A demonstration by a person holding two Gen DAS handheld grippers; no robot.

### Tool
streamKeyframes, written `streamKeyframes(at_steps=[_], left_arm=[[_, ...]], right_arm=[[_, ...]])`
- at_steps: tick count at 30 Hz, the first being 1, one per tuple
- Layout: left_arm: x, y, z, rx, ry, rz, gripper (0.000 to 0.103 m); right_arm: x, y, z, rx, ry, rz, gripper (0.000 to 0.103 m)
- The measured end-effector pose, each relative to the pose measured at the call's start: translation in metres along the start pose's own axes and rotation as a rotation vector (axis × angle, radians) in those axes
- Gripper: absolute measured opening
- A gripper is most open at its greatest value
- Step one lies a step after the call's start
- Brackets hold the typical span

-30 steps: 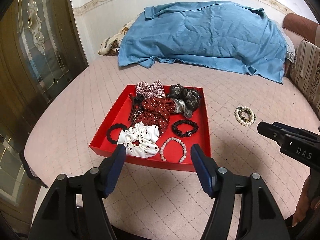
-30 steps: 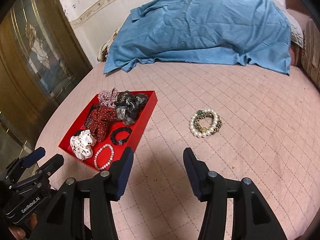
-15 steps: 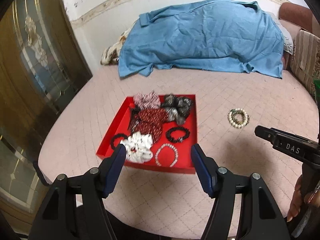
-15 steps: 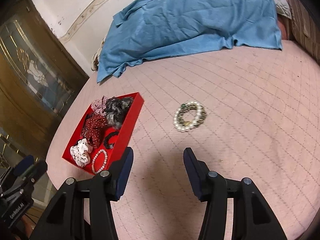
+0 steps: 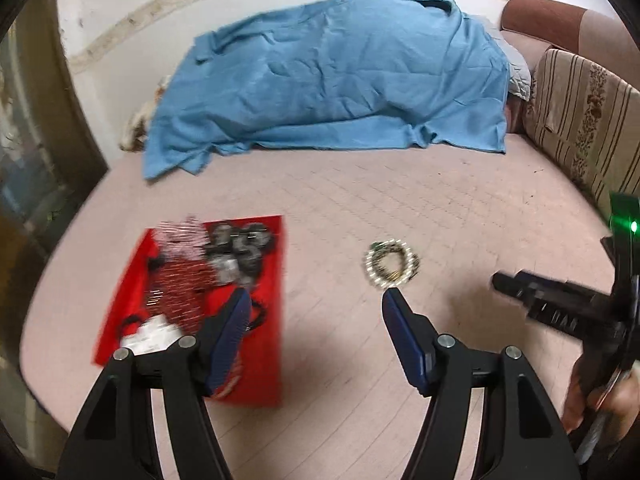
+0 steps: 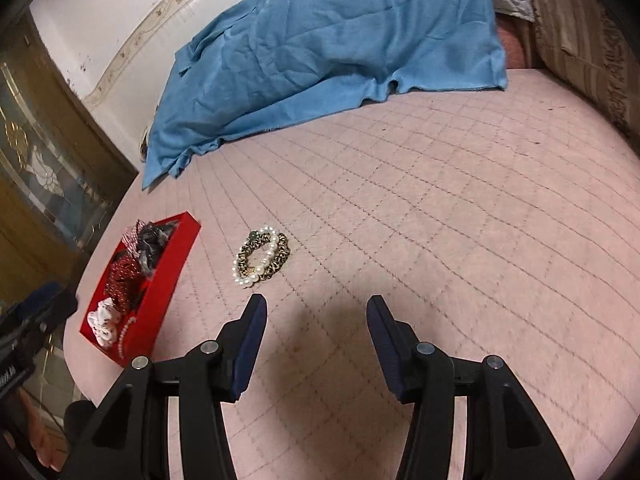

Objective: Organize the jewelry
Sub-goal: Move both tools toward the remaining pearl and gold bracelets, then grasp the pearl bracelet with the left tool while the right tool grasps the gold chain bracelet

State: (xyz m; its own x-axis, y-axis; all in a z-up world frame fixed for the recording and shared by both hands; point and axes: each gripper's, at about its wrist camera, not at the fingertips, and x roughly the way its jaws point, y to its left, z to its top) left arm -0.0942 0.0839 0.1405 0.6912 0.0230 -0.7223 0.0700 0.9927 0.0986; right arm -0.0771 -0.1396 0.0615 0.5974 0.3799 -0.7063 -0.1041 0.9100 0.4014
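A small heap of loose bracelets [image 6: 262, 256], a pearl strand tangled with a dark-and-gold chain, is seen lying on the pink quilted bedcover [image 6: 440, 220], apart from the red tray [image 6: 160, 292] at its left, in which scrunchies and a pearl bracelet are already gathered. The heap is somewhat elongated, its long axis running from near-left to far-right in the right wrist view.

From the right gripper [image 6: 314, 322] the heap is found just beyond the tip of the left finger, ahead and to the left of the gap between the jaws; nothing is held, and the jaws are parted about halfway over bare bedcover. From the left gripper [image 5: 316, 312] the heap [image 5: 391, 261] is seen just past the tip of its right finger, so ahead and slightly right of centre; its jaws too are spread and empty, the left finger passing in front of the tray [image 5: 264, 344]. This view is smeared by motion.

Either gripper is judged close enough; the right one appears a little better placed, needing only a small shift leftward and forward so that the heap is straddled across its shorter width

Far behind, a blue blanket [image 6: 332, 40] is draped over a mound
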Motion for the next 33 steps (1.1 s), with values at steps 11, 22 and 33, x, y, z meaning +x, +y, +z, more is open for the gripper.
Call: streamKeyframes(at_steps=[11, 22, 33], left_arm=[[0.149, -0.009, 0.014, -0.168, 0.233, -0.174, 0.033], [0.174, -0.032, 0.011, -0.048, 0.215, -0.123, 0.011], [0.089, -0.015, 0.041, -0.101, 0.09, -0.288, 0.009]], right_arm=[[0.038, -0.019, 0.003, 0.023, 0.024, 0.039, 0.056], [0.051, -0.023, 0.003, 0.037, 0.042, 0.053, 0.056], [0.047, -0.025, 0.003, 0.023, 0.015, 0.032, 0.056]])
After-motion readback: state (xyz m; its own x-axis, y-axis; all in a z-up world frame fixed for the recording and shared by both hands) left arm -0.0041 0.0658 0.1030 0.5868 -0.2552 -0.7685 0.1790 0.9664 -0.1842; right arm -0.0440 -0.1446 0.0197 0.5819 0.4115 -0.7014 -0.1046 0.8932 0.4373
